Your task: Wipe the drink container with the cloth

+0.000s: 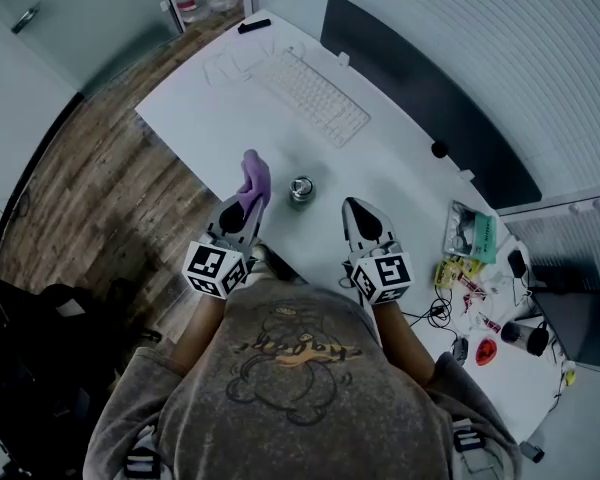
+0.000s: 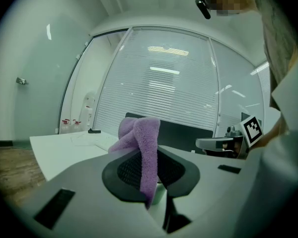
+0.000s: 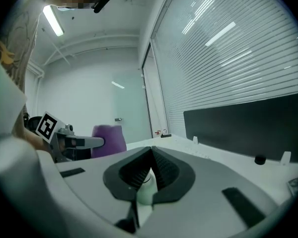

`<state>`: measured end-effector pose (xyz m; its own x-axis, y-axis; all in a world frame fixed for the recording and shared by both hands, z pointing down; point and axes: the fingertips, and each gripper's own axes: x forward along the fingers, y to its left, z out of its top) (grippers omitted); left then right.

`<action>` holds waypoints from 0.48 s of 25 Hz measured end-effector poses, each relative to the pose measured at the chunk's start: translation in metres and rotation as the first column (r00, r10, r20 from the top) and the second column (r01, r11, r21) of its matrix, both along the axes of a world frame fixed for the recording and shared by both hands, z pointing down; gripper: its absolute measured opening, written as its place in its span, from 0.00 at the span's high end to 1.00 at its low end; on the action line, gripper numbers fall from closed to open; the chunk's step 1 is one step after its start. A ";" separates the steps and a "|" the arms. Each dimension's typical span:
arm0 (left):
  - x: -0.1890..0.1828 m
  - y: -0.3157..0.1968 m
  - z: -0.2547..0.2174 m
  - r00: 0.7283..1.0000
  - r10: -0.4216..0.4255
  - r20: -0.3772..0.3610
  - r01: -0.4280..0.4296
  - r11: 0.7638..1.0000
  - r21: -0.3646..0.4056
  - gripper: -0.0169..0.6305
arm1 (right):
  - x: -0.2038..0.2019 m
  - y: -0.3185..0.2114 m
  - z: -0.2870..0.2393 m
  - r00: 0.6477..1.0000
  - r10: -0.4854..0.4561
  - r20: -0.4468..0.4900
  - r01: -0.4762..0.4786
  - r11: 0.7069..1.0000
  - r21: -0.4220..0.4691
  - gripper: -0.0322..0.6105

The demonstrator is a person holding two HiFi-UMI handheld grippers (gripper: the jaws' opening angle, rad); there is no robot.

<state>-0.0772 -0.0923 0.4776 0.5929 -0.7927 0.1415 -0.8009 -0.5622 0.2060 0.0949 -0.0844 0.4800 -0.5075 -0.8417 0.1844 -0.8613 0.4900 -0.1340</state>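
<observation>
A small metal drink can (image 1: 301, 190) stands upright on the white desk (image 1: 206, 118), between my two grippers and slightly ahead of them. My left gripper (image 1: 248, 206) is shut on a purple cloth (image 1: 254, 177), which sticks up out of the jaws just left of the can. In the left gripper view the cloth (image 2: 143, 144) hangs pinched between the pads of the left gripper (image 2: 150, 158). My right gripper (image 1: 354, 209) is to the right of the can, apart from it. Its jaws are shut with nothing in them, as the right gripper view (image 3: 151, 165) shows.
A white keyboard (image 1: 310, 96) lies farther back, and a dark panel (image 1: 420, 98) runs along the desk's far edge. Snack packets (image 1: 470, 236), cables and small items clutter the right end. The desk's left edge drops to a wooden floor (image 1: 90, 198).
</observation>
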 end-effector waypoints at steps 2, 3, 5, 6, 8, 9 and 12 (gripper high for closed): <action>-0.002 -0.001 0.006 1.000 -0.007 -0.001 0.007 1.000 -0.013 0.89 | 0.001 0.000 0.006 1.000 0.001 -0.001 -0.001 1.000 -0.013 0.94; -0.002 -0.001 0.009 1.000 -0.008 -0.001 0.008 1.000 -0.020 0.89 | 0.001 -0.001 0.009 1.000 0.004 -0.001 -0.004 1.000 -0.019 0.94; -0.002 -0.002 0.016 1.000 -0.011 0.000 0.011 0.999 -0.034 0.89 | 0.003 -0.001 0.015 1.000 0.009 -0.003 -0.009 0.999 -0.032 0.94; -0.002 -0.002 0.019 1.000 -0.012 0.000 0.012 0.999 -0.040 0.89 | 0.004 -0.001 0.017 1.000 0.011 -0.006 -0.011 0.999 -0.037 0.94; -0.002 -0.002 0.023 1.000 -0.015 -0.002 0.015 0.999 -0.050 0.89 | 0.005 0.000 0.022 1.000 0.013 -0.012 -0.014 0.999 -0.047 0.94; -0.002 -0.002 0.024 1.000 -0.016 -0.002 0.015 0.998 -0.053 0.89 | 0.005 0.000 0.024 1.000 0.013 -0.014 -0.014 0.999 -0.052 0.94; -0.003 -0.001 0.025 1.000 -0.014 -0.003 0.014 0.998 -0.059 0.89 | 0.004 0.001 0.027 1.000 0.013 -0.018 -0.014 0.998 -0.059 0.94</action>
